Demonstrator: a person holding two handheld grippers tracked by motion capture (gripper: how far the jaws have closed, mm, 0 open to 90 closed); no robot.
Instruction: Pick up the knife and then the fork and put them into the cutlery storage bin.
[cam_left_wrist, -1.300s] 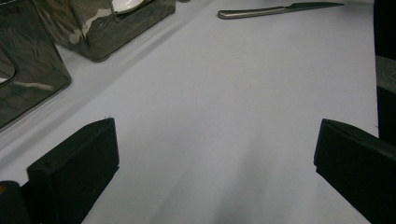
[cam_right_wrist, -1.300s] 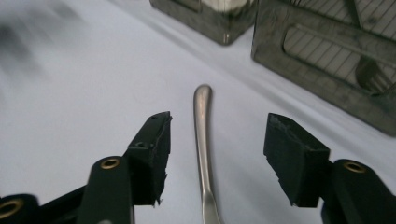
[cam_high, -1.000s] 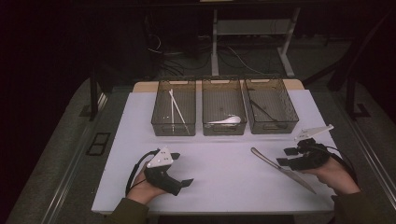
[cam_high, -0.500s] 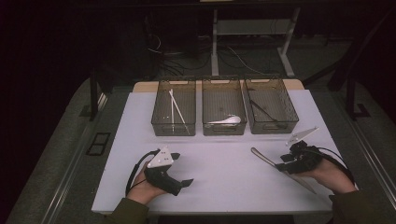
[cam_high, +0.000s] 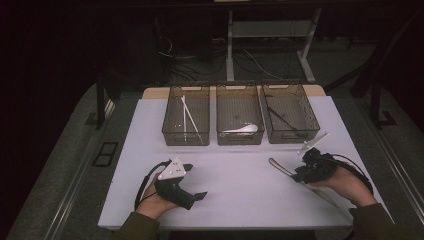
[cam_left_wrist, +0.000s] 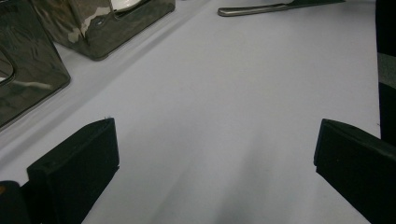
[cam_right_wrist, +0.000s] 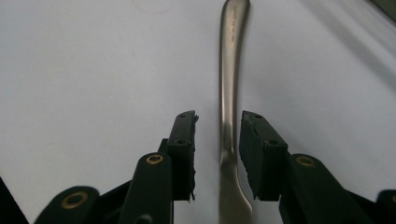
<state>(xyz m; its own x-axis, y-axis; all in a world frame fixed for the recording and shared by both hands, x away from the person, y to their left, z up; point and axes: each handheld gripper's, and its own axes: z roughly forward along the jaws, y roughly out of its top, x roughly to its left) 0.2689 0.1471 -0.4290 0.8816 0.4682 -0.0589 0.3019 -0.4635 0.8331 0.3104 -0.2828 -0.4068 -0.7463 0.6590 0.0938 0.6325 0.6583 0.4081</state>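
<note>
Knife (cam_right_wrist: 229, 93) lies flat on the table (cam_high: 240, 195) at the right, its handle between the right gripper's (cam_right_wrist: 217, 140) narrowly parted jaws, not yet clamped. Left gripper (cam_left_wrist: 210, 158) rests wide apart. Three bins (cam_high: 239, 120) stand behind.

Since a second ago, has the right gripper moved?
Yes. The right gripper has shifted slightly toward the person, away from the right-hand basket, and now straddles the metal knife handle; the jaws are not yet closed.
</note>
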